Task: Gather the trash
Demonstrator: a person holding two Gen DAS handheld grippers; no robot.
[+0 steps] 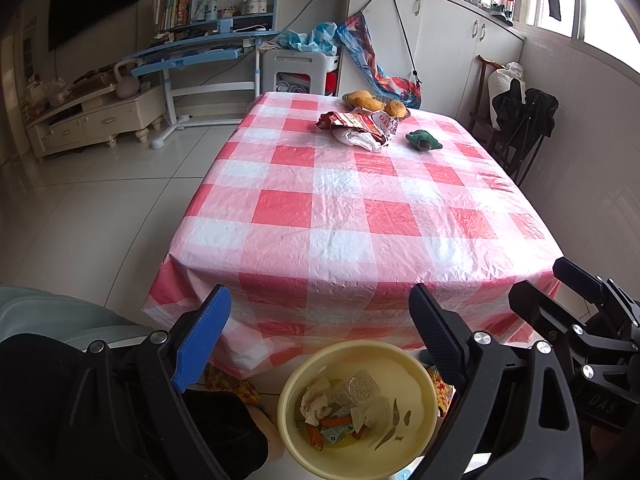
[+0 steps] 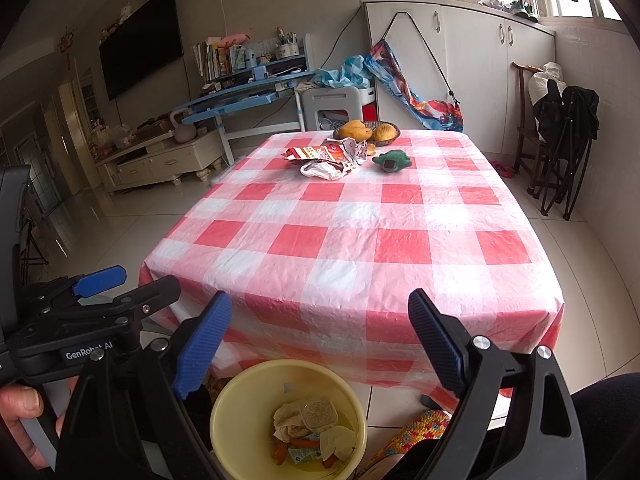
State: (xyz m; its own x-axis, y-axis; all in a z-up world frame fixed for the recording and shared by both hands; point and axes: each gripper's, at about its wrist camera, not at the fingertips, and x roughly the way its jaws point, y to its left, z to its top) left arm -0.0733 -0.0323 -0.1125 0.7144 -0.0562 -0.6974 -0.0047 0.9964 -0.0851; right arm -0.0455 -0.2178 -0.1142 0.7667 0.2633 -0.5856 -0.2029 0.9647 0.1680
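2 pieces of trash are left on the table: a torn red and white wrapper (image 1: 362, 128) and a crumpled green scrap (image 1: 423, 139), lying near each other at the far end, just in front of the fruit basket (image 1: 376, 102). The yellow bin (image 1: 356, 406) sits on the floor below the near edge of the checked tablecloth (image 1: 340, 208), already holding tissues, a clear plastic cup and small packets, so it looks placed there so you can drop things straight down.

Your left gripper (image 1: 320, 344) hangs spread wide above the bin with nothing between its fingers. Your right gripper (image 2: 320, 348) is the same, gaping and empty, hovering over the bin's rim. Both sit side by side at the near end, well apart from the remaining trash.

Judging by this, most of the clearing is done. You will probably need a long reach across the table. The wrapper is thin and flat, so pinch a raised fold. Leave the fruit alone.
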